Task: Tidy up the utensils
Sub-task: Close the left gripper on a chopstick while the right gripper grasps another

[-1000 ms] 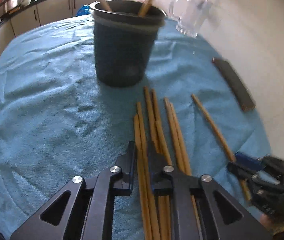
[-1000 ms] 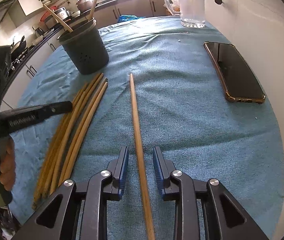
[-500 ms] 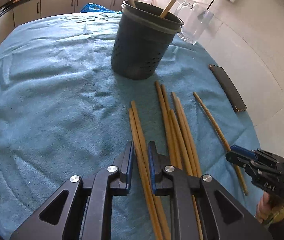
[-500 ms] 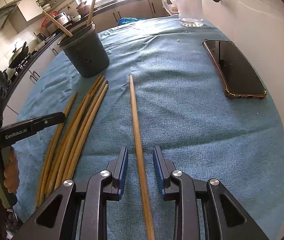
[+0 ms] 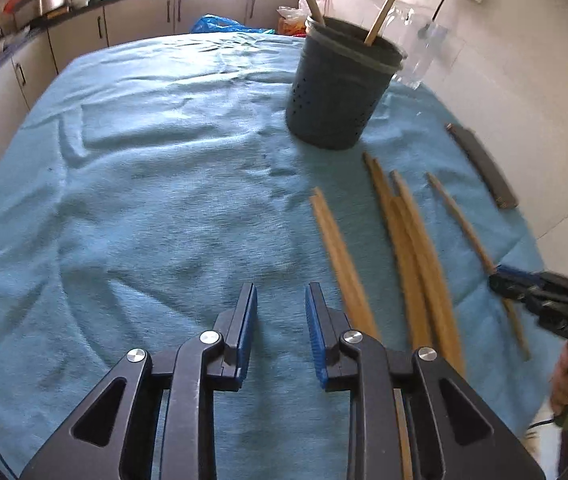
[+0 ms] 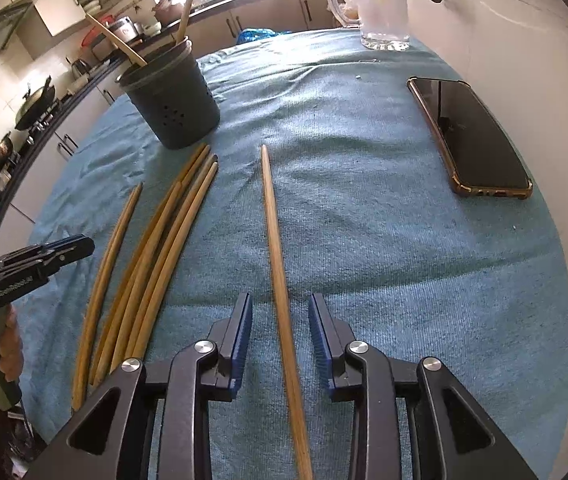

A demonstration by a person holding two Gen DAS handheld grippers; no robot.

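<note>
Wooden chopsticks lie on a blue towel [image 5: 155, 208]. In the left wrist view a pair [image 5: 336, 256] lies just right of my left gripper [image 5: 279, 320]. Its jaws are opening with nothing between them, only towel. Further right is a bundle [image 5: 416, 264] and a single chopstick [image 5: 468, 236]. That single chopstick [image 6: 275, 248] runs between the jaws of my right gripper [image 6: 279, 332]. These jaws are opening and the pads stand clear of the stick. A dark perforated holder [image 6: 171, 108] with two sticks in it stands beyond the bundle [image 6: 163, 248].
A phone [image 6: 472, 136] in a brown case lies at the towel's right side by the white wall. A glass mug [image 6: 384, 12] stands at the far edge. Kitchen cabinets and a counter run behind the table. A hand holds the left gripper [image 6: 79, 246] at the left.
My left gripper has let go of the pair of chopsticks and slid left onto bare towel, leaving the pair apart from the bundle. The right gripper stays put, jaws slightly wider.
</note>
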